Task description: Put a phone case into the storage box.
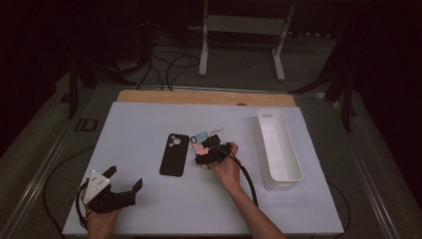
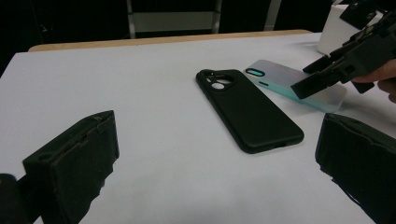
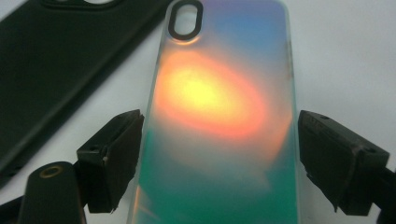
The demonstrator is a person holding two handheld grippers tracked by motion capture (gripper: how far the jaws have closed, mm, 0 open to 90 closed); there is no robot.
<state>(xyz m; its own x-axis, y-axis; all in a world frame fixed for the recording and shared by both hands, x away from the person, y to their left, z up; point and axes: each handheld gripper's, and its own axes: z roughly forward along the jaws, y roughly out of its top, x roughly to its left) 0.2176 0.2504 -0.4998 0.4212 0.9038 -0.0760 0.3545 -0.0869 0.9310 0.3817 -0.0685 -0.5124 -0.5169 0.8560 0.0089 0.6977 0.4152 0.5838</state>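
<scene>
Right tool (image 3: pixel 219 163) astride glossy iridescent case (image 3: pixel 224 107); matte black case (image 1: pixel 174 154) beside.

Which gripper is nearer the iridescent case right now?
Right. The right gripper sits over the iridescent case, jaws open on either side of it. The left gripper is open near the table's front left corner, beyond the black case.
</scene>
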